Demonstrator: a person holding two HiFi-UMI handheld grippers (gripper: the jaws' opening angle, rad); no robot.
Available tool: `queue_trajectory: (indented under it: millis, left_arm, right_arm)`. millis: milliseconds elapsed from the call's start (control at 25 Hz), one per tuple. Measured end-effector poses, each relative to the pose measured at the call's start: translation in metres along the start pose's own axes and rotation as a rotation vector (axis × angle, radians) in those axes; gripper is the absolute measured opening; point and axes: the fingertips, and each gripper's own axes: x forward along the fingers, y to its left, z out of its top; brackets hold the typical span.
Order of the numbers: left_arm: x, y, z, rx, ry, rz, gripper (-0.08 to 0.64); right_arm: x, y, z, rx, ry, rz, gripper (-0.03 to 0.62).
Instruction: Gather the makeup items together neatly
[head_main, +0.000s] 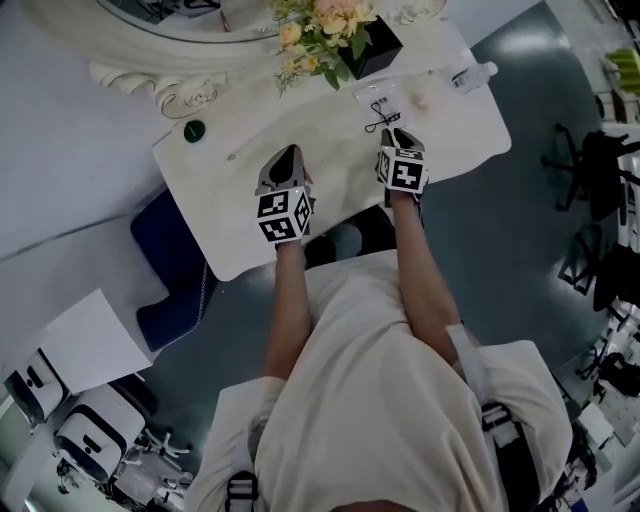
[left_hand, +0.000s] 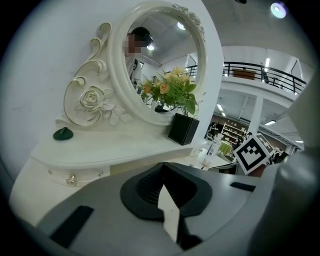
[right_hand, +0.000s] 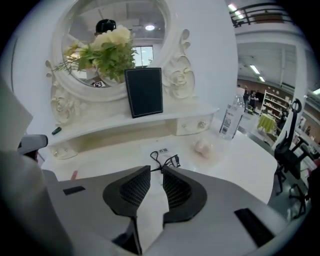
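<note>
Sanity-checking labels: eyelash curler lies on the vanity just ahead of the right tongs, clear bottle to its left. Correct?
No. The clear bottle stands to the right of the eyelash curler, not left, per the right gripper view. The rest holds.

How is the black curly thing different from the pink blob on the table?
The eyelash curler is black, thin and wiry; the pink puff is pale and rounded. The puff lies nearer the clear bottle than the curler. Both rest on the white table.
</note>
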Motion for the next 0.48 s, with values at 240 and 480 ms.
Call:
queue_trajectory:
  millis: [240, 480]
  left_arm:
    - [0.026, -0.062, 0.014, 0.112, 0.041, -0.077, 0.014]
    - [0.051, -0.097, 0.018, 0.197, 0.076, -0.105, 0.014]
  right_arm:
    - [0.025, -0.022, 0.010, 0.121, 0.027, -0.019, 0.110]
    - [0.050, -0.030, 0.004, 0.208, 0.054, -0.019, 0.110]
